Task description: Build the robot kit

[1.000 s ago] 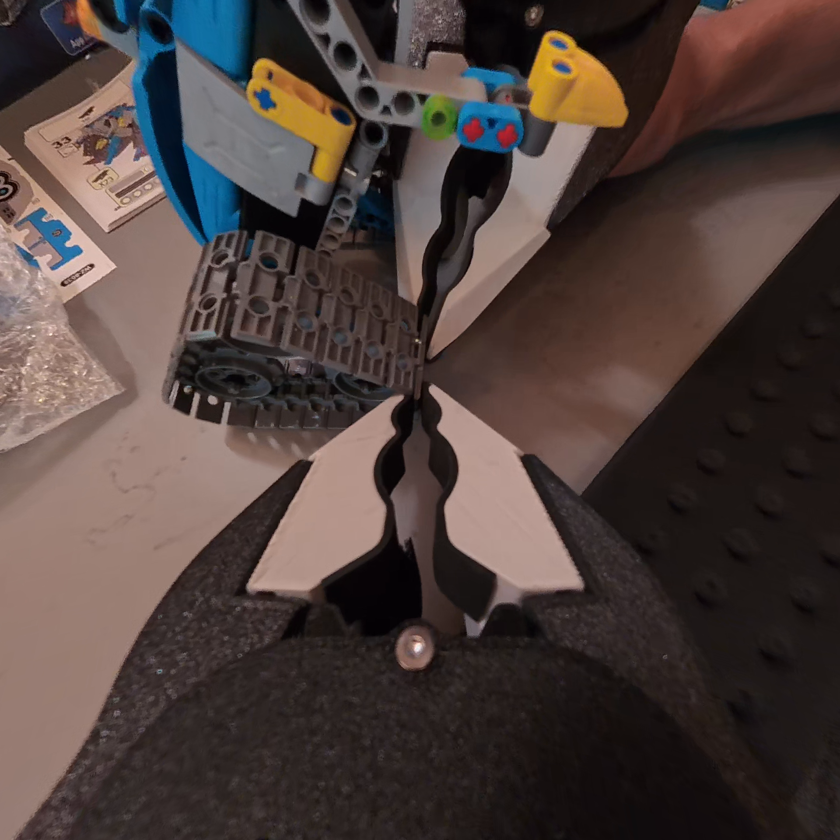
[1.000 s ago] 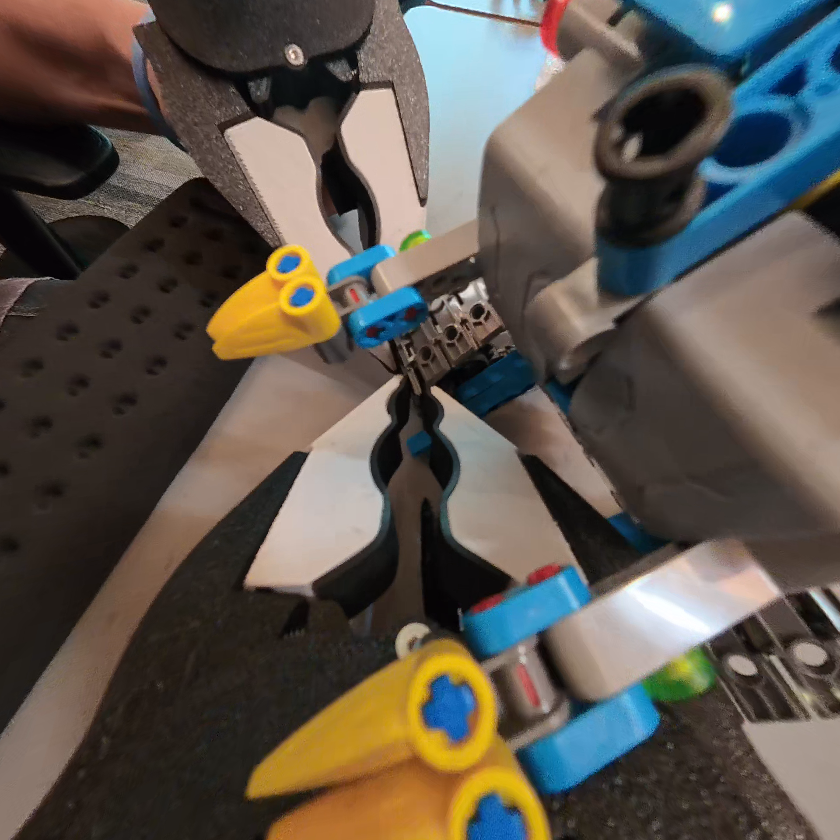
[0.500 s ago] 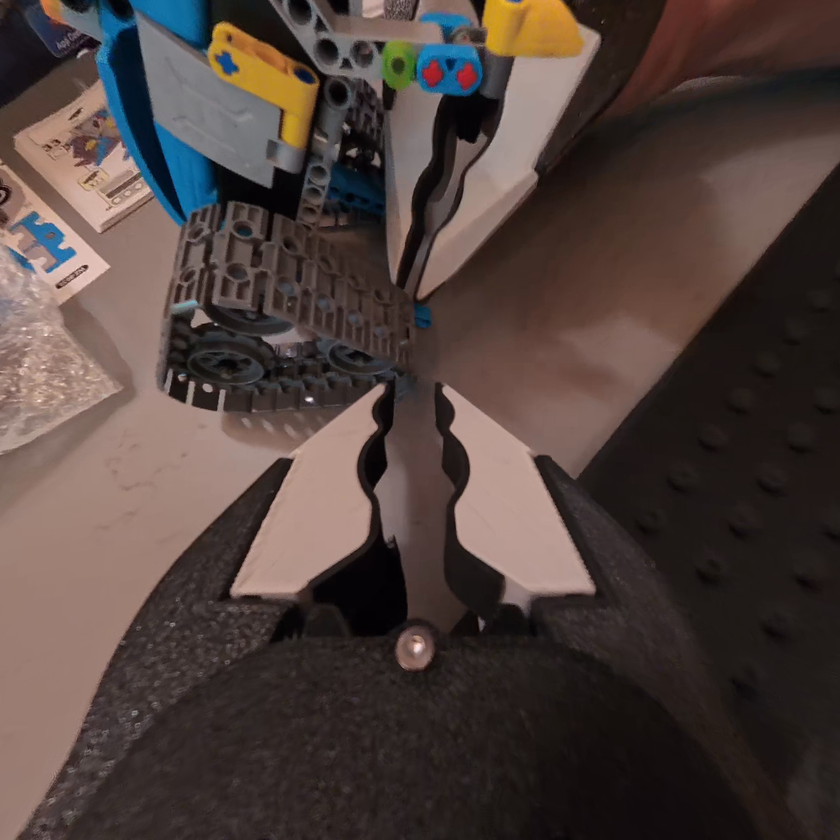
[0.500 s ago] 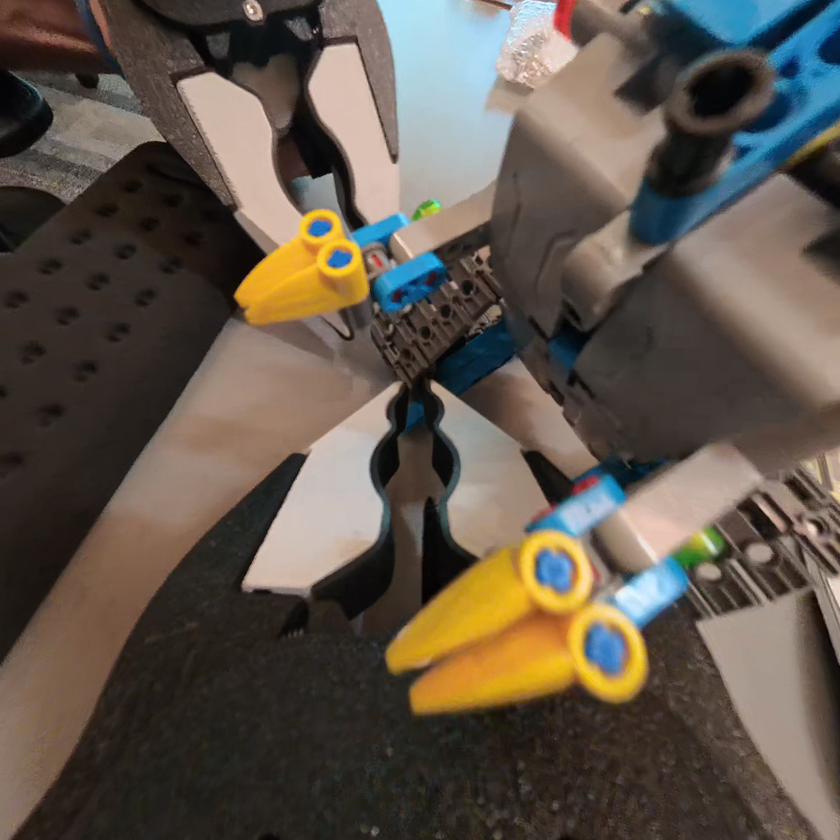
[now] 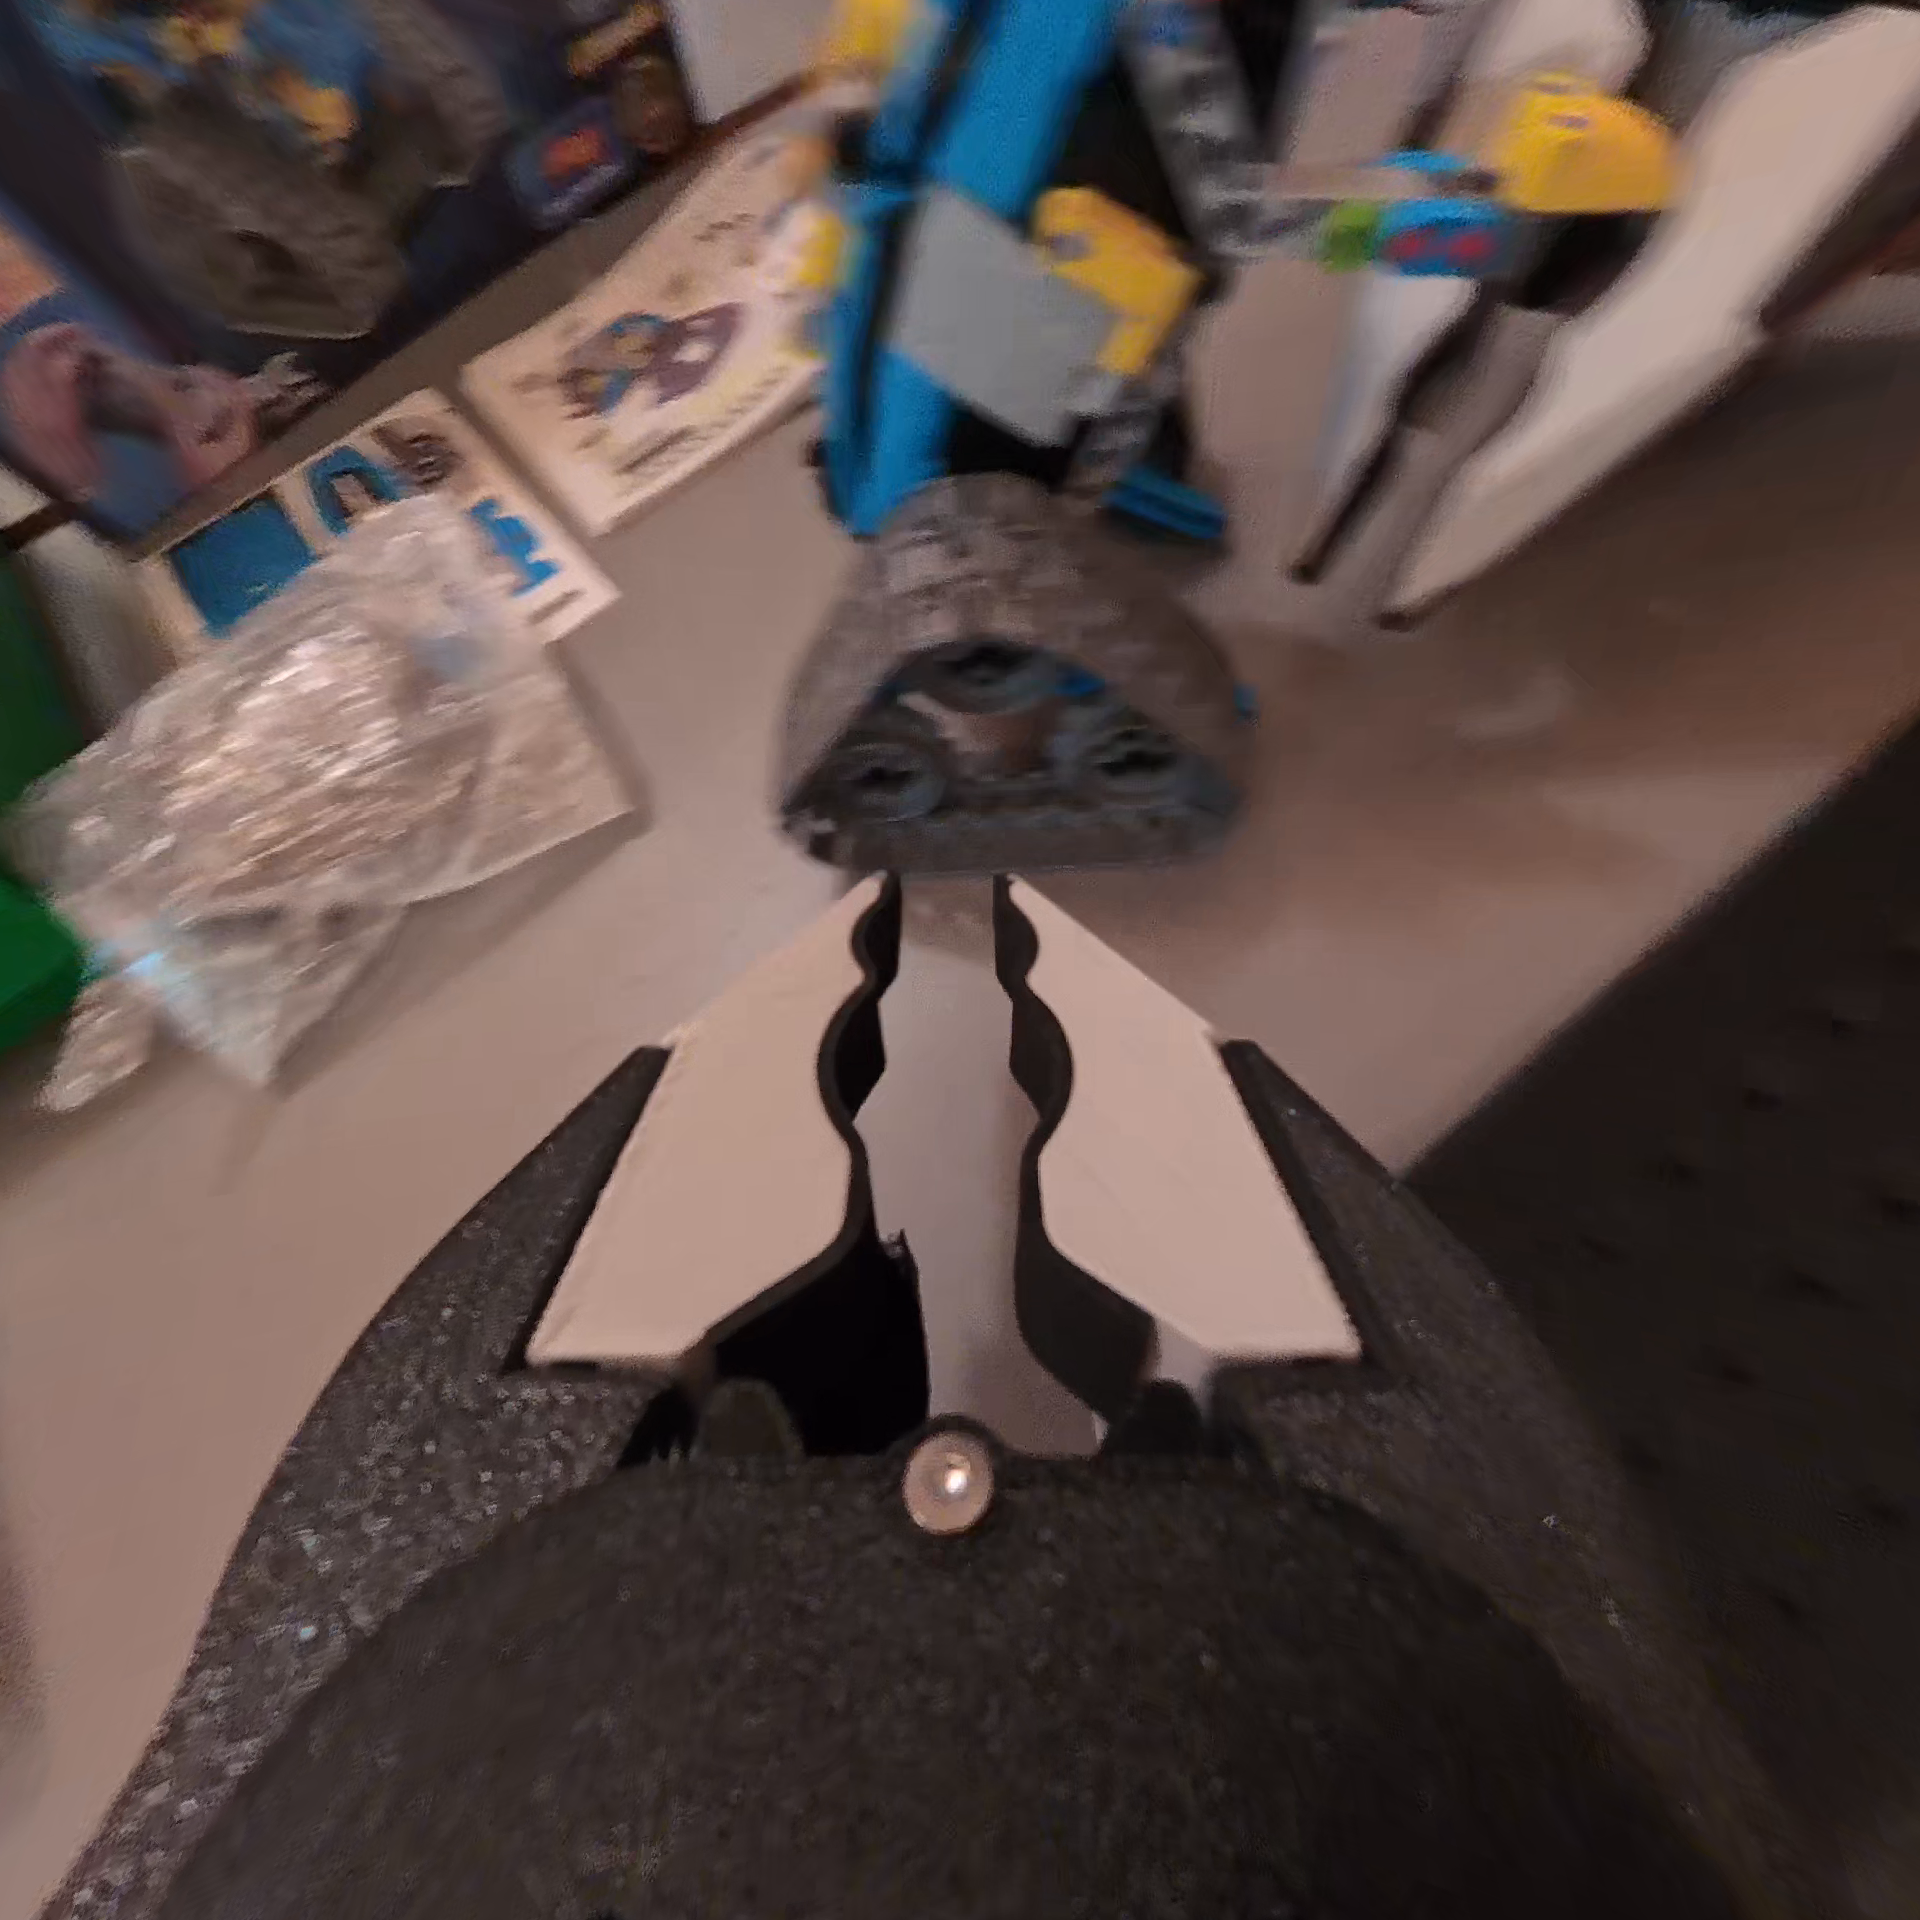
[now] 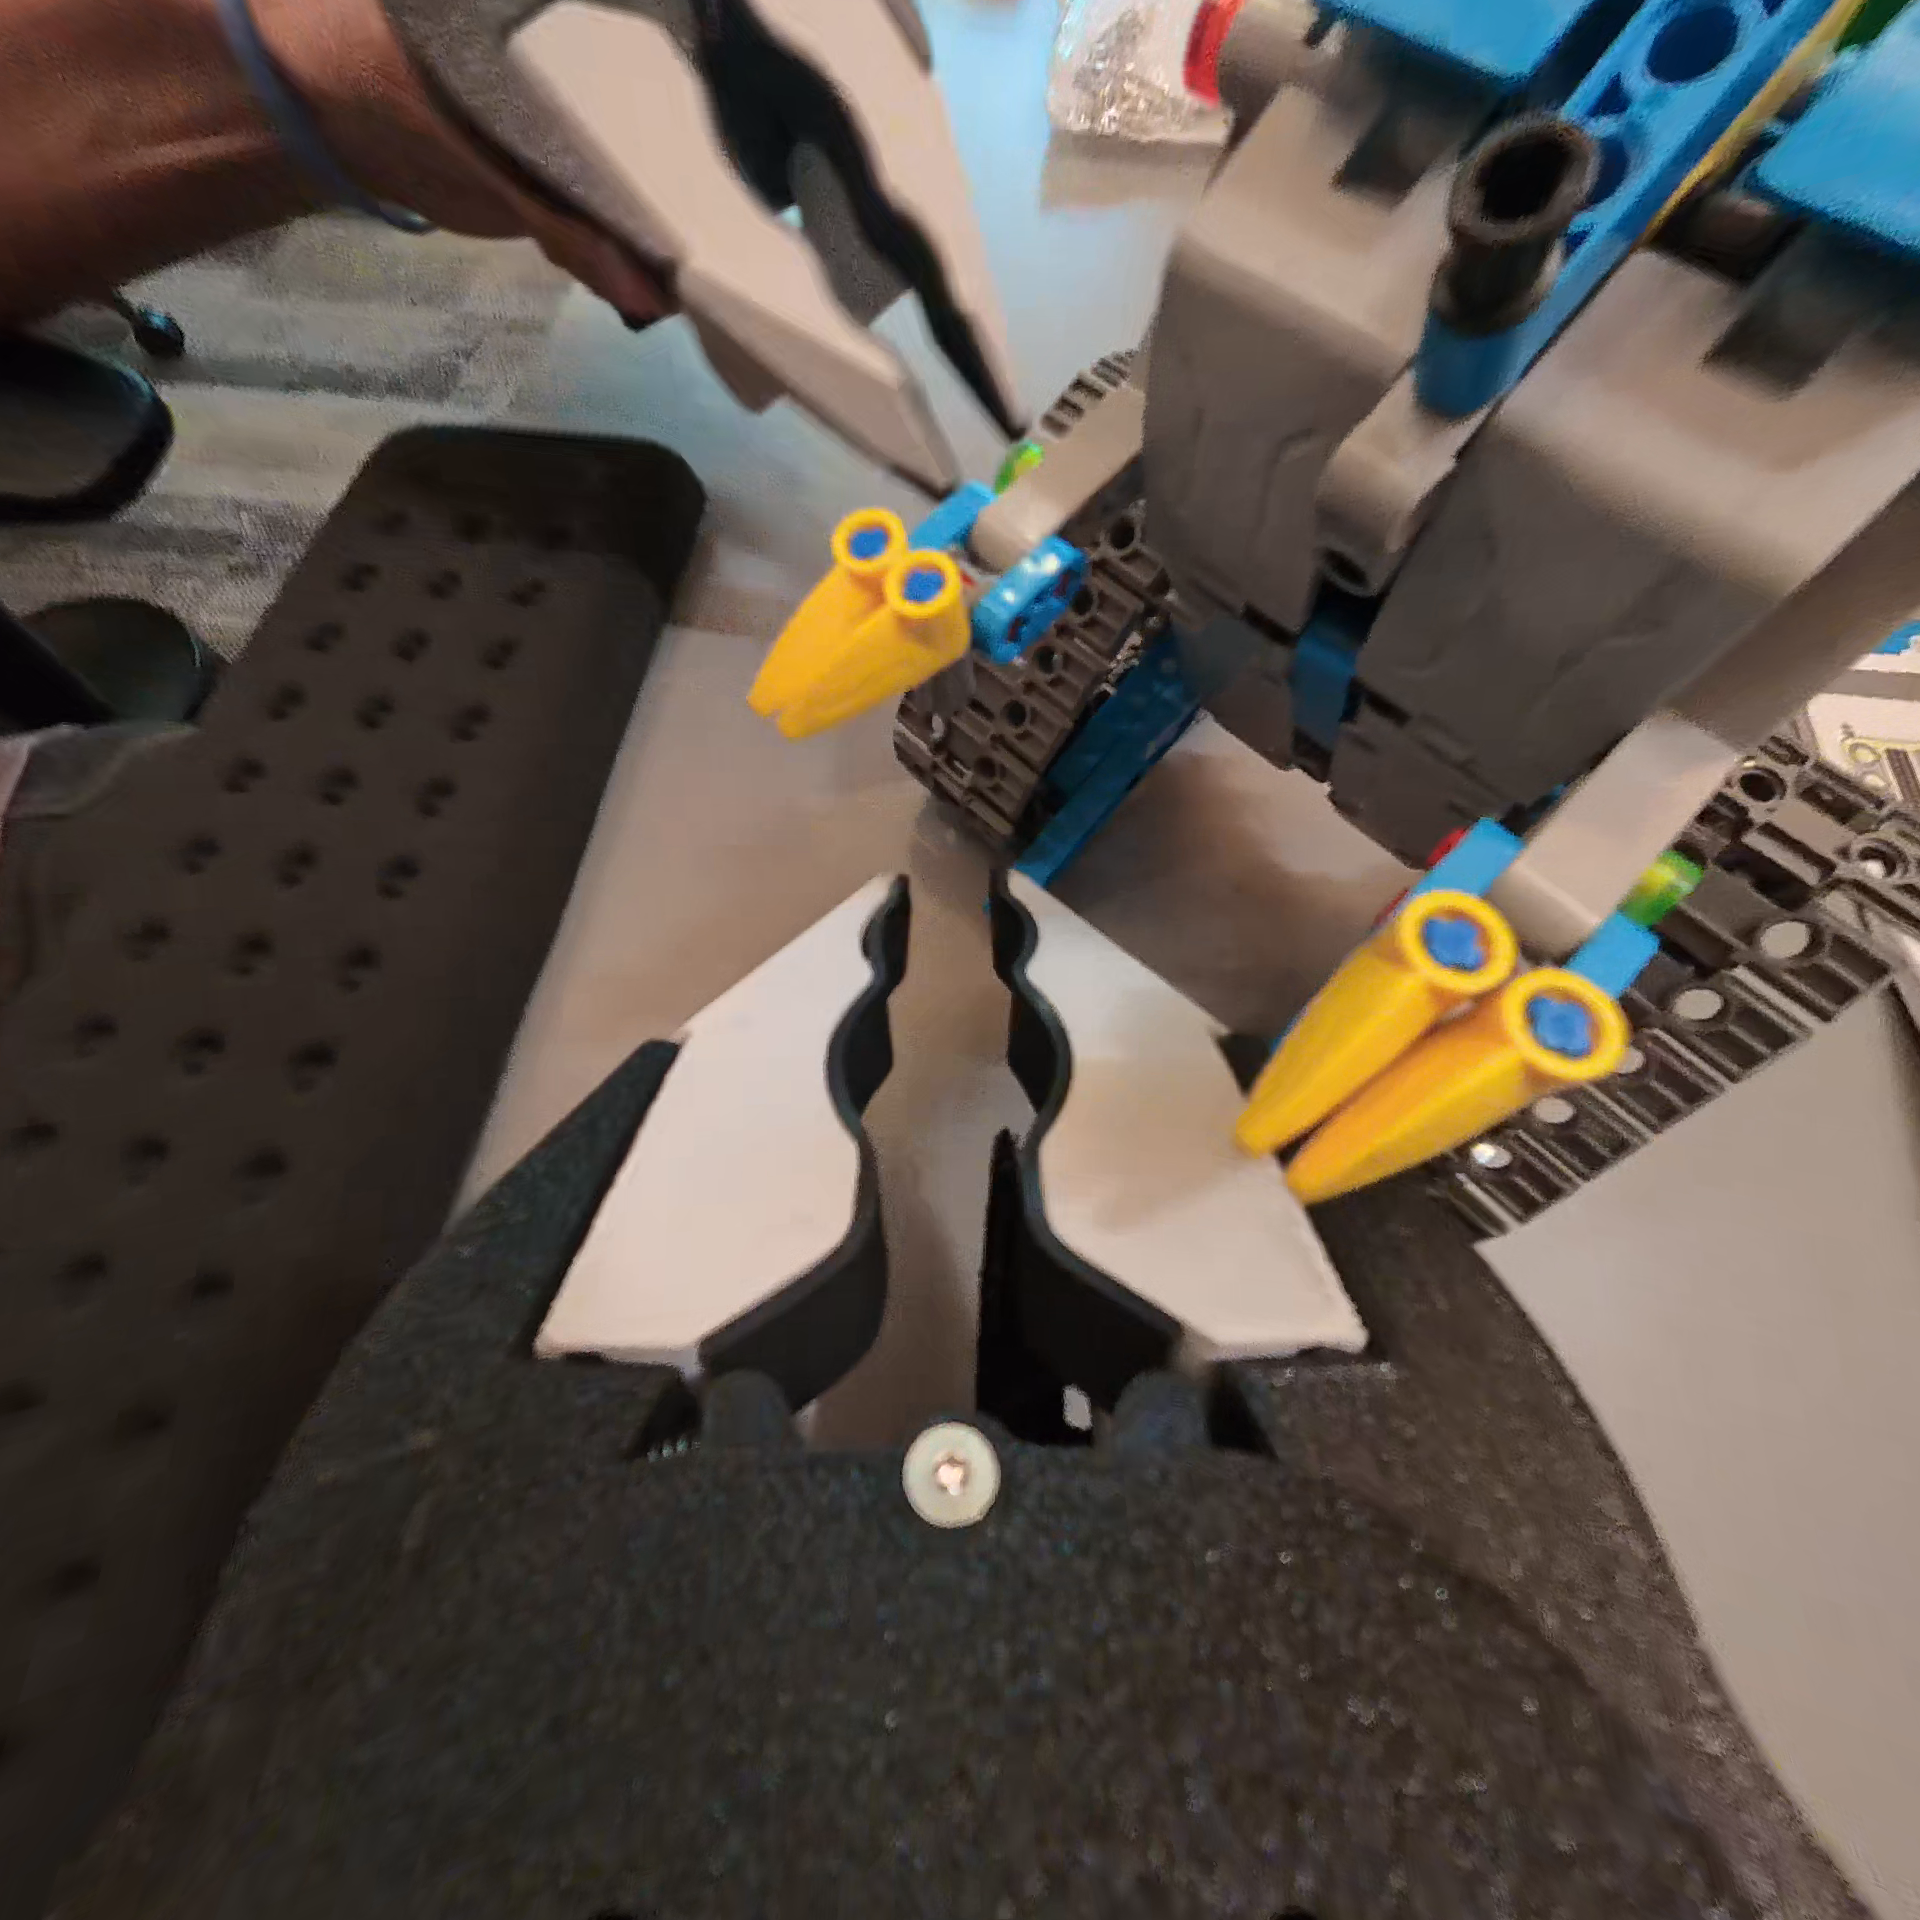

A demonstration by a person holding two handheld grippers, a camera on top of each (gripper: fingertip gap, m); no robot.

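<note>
A toy brick robot stands on the grey table, with a blue and grey body, dark grey tracks and yellow claws. In the blurred left wrist view one track lies just ahead of my left gripper, which is open and empty. My right gripper is open and empty, its tips just short of the track. A second yellow claw hangs over its right finger. The left gripper, held by a hand, points at the robot from the far side. The right gripper shows open beside the robot.
A black perforated mat lies along the table edge and also shows in the left wrist view. A clear plastic bag and instruction booklets lie left of the robot. Boxes stand behind them. One gripper's finger ends stand about 11 centimeters off the other's. Between my left fingertips and the track there is roughly 6 centimeters.
Both grippers opened and drew back from the track where their tips had met. The left gripper swung so the track now faces it side-on. The robot now stands free of both.
</note>
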